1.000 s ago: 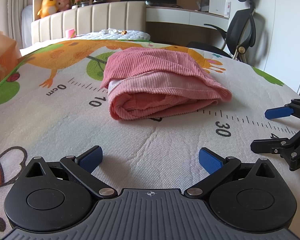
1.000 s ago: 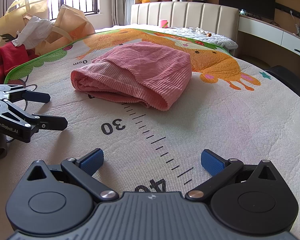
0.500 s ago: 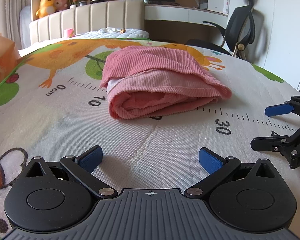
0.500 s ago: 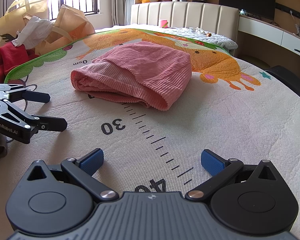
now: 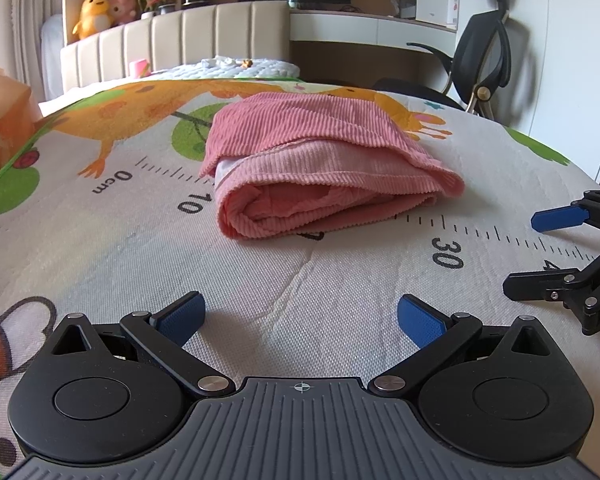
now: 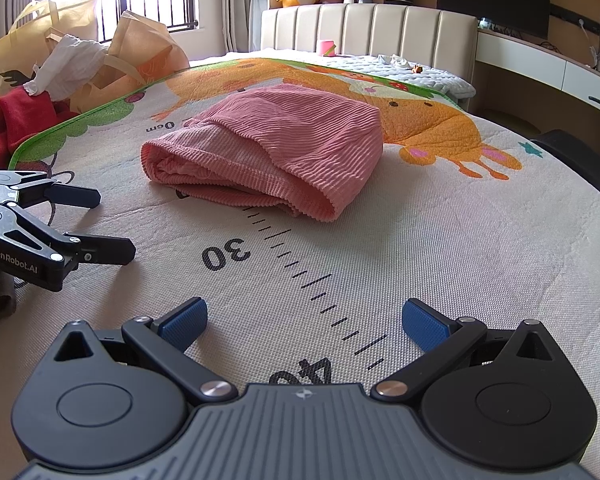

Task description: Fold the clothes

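A pink corduroy garment [image 5: 316, 168] lies folded in a thick bundle on the printed play mat [image 5: 140, 248], over the ruler marks between 10 and 30. It also shows in the right wrist view [image 6: 276, 156]. My left gripper [image 5: 300, 318] is open and empty, low over the mat a short way in front of the bundle. My right gripper [image 6: 304, 320] is open and empty near the 40 mark, to the bundle's right. Each gripper shows in the other's view: the right one [image 5: 540, 256] at the right edge, the left one [image 6: 108, 224] at the left edge.
Paper bags with loose clothes [image 6: 60, 68] and a red garment [image 6: 16, 120] sit beyond the mat's left edge. A bed headboard [image 6: 372, 28] stands behind, a desk and a black office chair [image 5: 484, 60] to the right.
My left gripper has tilted or shifted slightly, so the bundle sits a little lower in its view. The right gripper and the garment have not moved.
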Available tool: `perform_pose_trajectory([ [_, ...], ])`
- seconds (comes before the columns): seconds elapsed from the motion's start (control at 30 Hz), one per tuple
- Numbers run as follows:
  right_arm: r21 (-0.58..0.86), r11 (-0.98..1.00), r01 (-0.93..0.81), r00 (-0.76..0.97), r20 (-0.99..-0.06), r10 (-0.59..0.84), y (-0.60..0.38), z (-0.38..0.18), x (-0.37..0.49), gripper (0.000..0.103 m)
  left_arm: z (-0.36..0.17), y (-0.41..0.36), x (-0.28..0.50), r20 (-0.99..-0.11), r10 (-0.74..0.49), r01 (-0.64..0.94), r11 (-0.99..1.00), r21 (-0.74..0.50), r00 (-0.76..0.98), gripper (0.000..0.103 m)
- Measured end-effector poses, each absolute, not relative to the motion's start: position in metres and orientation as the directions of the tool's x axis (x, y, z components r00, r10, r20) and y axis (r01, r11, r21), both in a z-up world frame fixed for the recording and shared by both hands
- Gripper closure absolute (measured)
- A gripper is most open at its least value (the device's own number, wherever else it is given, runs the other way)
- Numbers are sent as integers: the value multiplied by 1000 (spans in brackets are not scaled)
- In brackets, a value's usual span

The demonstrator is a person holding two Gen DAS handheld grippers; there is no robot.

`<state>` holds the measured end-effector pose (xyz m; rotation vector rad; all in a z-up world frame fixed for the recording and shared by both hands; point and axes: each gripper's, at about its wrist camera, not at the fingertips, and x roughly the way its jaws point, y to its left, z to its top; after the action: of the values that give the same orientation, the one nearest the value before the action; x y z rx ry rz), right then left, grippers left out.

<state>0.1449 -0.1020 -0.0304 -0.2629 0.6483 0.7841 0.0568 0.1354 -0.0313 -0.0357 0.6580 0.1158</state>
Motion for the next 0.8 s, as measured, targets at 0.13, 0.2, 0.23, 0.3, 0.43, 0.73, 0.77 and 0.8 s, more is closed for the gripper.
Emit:
perform_pose_trajectory([
  [0.13,15,689,-725,528,-629,570,-102,-30,145,0,-31,135,57,-612,96,-119,993,3,785,0],
  [0.2,14,689,-725,529,-629,570,-102,-30,145,0,-31,137,56,-611,90,-118,993,-6,787,0],
  [0.23,14,689,-725,529,-629,569,-102,-30,145,0,-31,138,56,-610,84,-117,993,-14,788,0],
  [0.3,14,689,-725,528,-629,570,-102,-30,145,0,-30,139,55,-608,77,-115,993,-24,790,0],
  [0.43,14,689,-725,528,-630,570,-102,-30,145,0,-30,138,56,-611,83,-115,993,-12,788,0],
  [0.73,13,689,-724,529,-630,568,-101,-30,145,0,-31,137,57,-612,90,-115,993,-3,786,0],
  [0.77,13,689,-724,529,-630,568,-101,-30,145,0,-31,137,57,-612,90,-115,993,-3,786,0],
  [0.8,12,689,-724,530,-631,567,-101,-30,145,0,-31,137,57,-612,90,-115,993,-2,786,0],
])
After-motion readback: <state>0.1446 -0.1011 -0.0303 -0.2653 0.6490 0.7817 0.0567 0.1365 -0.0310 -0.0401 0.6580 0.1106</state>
